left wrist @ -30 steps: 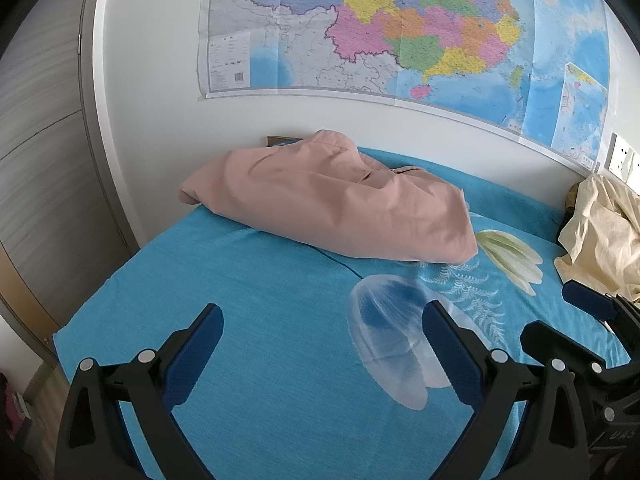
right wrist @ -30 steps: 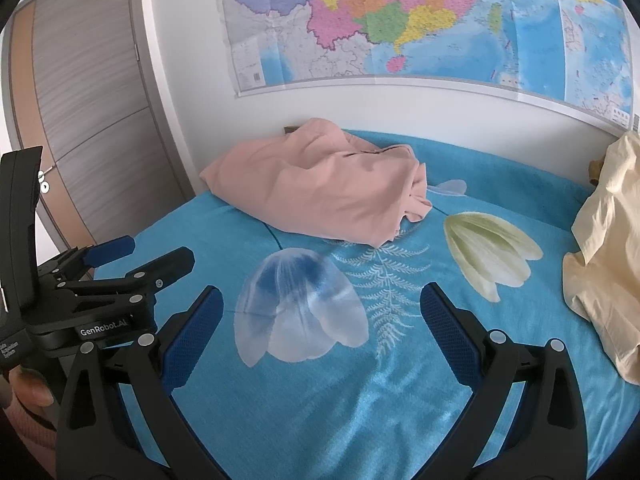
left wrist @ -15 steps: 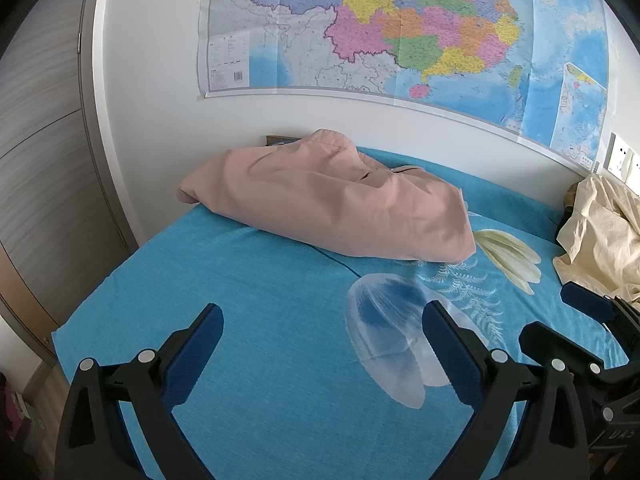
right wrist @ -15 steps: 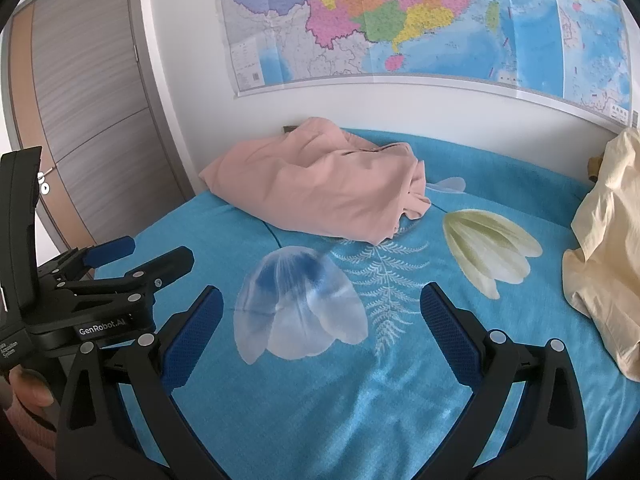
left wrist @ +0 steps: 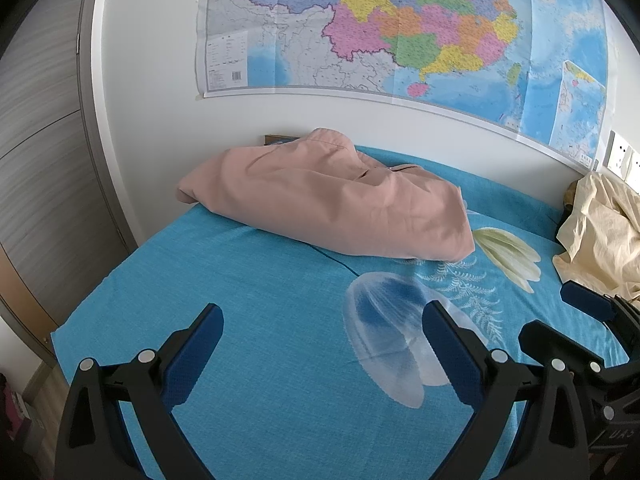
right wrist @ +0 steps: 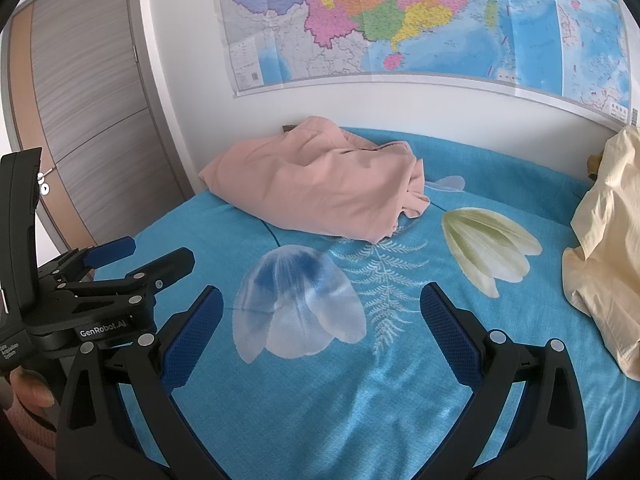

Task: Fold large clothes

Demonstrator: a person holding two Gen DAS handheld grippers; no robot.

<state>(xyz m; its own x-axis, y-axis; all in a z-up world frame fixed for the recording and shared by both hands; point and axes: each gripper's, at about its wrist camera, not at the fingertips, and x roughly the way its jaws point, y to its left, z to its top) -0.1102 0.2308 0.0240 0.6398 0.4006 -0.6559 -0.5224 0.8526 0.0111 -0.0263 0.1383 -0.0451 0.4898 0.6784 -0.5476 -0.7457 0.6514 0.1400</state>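
A crumpled pink garment [left wrist: 332, 204] [right wrist: 320, 192] lies heaped at the far side of the blue floral bedsheet [left wrist: 256, 320] [right wrist: 400, 392], near the wall. A cream garment [left wrist: 600, 232] [right wrist: 604, 248] is bunched at the right edge of the bed. My left gripper [left wrist: 322, 324] hovers open over the sheet, well short of the pink garment, nothing between its fingers. My right gripper [right wrist: 320, 304] is open too, above the printed blue flower. Each gripper shows in the other's view: the right one [left wrist: 560, 316], the left one [right wrist: 140, 252].
A large map [left wrist: 400, 28] hangs on the white wall behind the bed. A grey wardrobe door [right wrist: 92, 112] stands to the left. Wall sockets [left wrist: 622, 158] sit at the far right. A hand [right wrist: 28, 392] holds the left gripper.
Both grippers have drifted very slightly; the pink garment sits a touch higher in the views. Both stay open and nothing on the bed has moved.
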